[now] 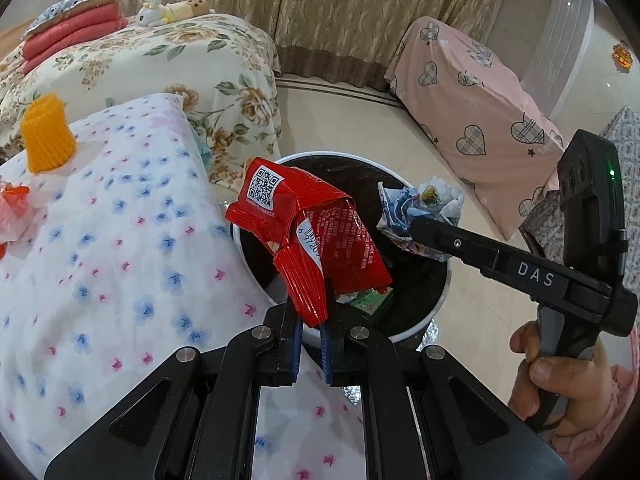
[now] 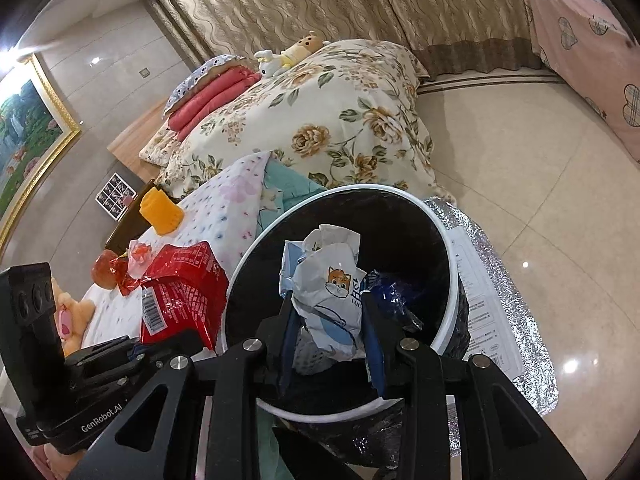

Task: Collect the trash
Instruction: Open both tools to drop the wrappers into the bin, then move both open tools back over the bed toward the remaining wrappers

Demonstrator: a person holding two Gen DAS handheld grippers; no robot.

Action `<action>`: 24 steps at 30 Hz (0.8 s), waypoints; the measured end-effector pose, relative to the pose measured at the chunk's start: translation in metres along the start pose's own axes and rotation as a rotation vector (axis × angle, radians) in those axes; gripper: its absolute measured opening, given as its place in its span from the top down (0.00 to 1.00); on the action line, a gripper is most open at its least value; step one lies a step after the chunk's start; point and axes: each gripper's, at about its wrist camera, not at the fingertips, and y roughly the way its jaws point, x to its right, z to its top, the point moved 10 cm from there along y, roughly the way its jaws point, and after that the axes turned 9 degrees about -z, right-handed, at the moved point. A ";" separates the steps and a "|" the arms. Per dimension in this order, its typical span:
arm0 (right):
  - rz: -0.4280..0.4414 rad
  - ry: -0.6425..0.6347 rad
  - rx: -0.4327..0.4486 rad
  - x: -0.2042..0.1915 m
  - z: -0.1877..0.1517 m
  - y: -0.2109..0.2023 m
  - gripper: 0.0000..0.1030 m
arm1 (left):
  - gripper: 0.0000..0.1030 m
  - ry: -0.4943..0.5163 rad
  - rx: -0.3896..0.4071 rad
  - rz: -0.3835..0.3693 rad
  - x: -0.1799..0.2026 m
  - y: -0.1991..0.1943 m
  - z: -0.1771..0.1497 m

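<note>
We see our left gripper clamped on a crumpled red snack wrapper, held over the near rim of the white-rimmed trash bin beside the flowered bed. Our right gripper is clamped on a crumpled white wrapper with a cartoon cat, held above the bin's dark opening.

I see a glossy beige tile floor carrying ceiling-light reflections. Patterned gold curtains span the back wall. A bed under a floral cover stands beside a pink, heart-printed covered piece. A gilt-framed painting hangs on the grey wall.
</note>
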 end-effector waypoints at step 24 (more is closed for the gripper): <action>0.059 -0.008 0.012 -0.039 0.002 -0.006 0.22 | 0.46 -0.192 0.109 0.083 -0.063 -0.058 -0.031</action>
